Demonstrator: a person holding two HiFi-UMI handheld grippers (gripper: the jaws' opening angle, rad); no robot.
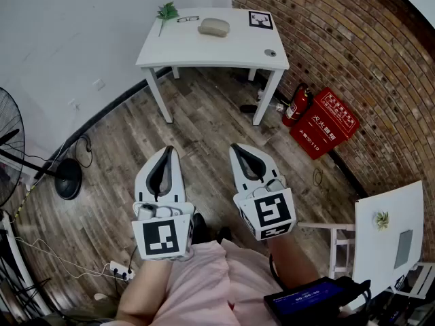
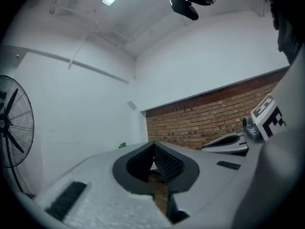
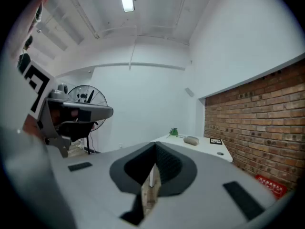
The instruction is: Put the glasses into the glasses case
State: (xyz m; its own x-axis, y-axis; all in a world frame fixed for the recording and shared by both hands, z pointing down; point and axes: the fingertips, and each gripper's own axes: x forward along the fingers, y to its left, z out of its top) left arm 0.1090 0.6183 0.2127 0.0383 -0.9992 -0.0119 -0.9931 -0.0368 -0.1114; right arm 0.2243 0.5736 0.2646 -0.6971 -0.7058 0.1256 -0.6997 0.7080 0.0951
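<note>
The glasses (image 1: 188, 19) lie at the back of a white table (image 1: 197, 51) far ahead, with the closed grey-beige glasses case (image 1: 214, 27) just to their right. In the right gripper view the case (image 3: 191, 140) shows small on the distant table (image 3: 212, 150). Both grippers are held close to the person's body, well short of the table. My left gripper (image 1: 168, 151) (image 2: 153, 144) is shut with nothing between its tips. My right gripper (image 1: 236, 147) (image 3: 155, 144) is shut and empty too.
A small green plant (image 1: 166, 11), a marker card (image 1: 260, 20) and a small round object (image 1: 270, 52) share the table. A fire extinguisher (image 1: 296, 105) and red box (image 1: 324, 122) stand by the brick wall. A fan (image 1: 13, 151) stands left, another white table (image 1: 387, 240) right.
</note>
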